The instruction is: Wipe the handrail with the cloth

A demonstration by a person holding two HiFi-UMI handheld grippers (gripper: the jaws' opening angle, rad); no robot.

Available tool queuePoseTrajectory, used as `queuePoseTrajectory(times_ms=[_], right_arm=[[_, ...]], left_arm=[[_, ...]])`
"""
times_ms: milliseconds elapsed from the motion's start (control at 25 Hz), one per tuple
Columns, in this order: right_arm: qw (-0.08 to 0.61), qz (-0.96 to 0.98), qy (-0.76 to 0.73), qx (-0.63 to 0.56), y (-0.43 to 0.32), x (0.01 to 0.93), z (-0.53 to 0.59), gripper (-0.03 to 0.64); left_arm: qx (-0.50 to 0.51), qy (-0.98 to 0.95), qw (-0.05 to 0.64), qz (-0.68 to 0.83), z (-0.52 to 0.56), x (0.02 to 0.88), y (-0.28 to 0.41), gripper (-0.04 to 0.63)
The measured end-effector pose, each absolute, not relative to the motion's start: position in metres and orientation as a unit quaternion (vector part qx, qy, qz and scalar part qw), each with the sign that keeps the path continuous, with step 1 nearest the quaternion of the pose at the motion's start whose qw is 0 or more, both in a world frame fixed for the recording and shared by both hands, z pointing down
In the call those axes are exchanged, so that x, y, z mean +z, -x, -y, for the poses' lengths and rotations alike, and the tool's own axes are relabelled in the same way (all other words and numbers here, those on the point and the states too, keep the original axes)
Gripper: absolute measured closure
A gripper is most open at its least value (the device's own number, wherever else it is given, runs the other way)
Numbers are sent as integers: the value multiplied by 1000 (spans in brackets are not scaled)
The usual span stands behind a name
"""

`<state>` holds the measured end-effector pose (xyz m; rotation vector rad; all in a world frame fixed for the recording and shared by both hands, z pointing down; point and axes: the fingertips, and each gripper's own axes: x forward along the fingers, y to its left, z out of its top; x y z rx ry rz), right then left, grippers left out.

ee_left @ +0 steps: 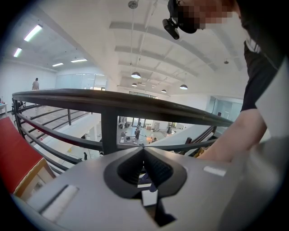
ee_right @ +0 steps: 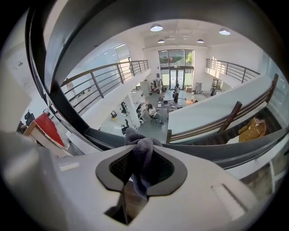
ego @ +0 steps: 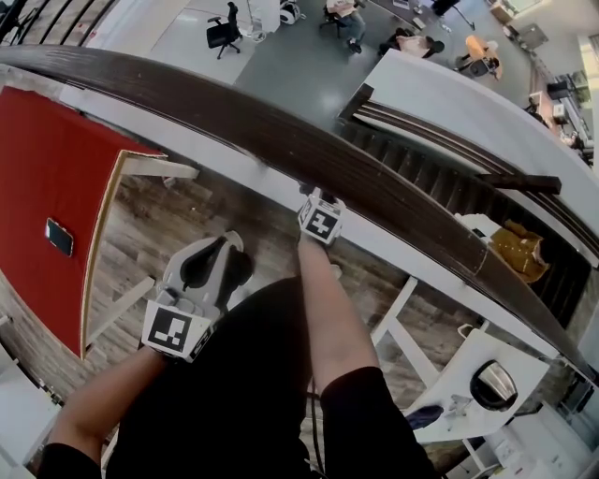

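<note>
A dark wooden handrail (ego: 281, 140) runs diagonally from the upper left to the lower right. My right gripper (ego: 312, 195) reaches up to its near side and is shut on a grey cloth (ee_right: 142, 151), which bunches out past the jaw tips close to the handrail (ee_right: 49, 58). Whether the cloth touches the rail I cannot tell. My left gripper (ego: 227, 245) hangs lower and nearer to the body, short of the handrail (ee_left: 135, 101). Its jaws are shut with nothing between them (ee_left: 143, 150).
Beyond the rail is a drop to an office floor with chairs and seated people (ego: 351, 19). A staircase (ego: 449, 178) descends at the right. A red panel (ego: 47, 168) lies at the left. White desks (ego: 459, 374) stand at the lower right.
</note>
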<state>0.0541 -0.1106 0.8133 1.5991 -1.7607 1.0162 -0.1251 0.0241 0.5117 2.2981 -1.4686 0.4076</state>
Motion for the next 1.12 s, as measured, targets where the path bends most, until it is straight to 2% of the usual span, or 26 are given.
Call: queuePoseTrajectory(times_ms=[560,1120], right_arm=[[306,682,-554,366,-74,814,102,549],[290,672,-558,392,-124,810,92,549]], left_arm=[[145,-823,190,515,-34,511,79,597],[179,-803,218,525,-51,521,55,597]])
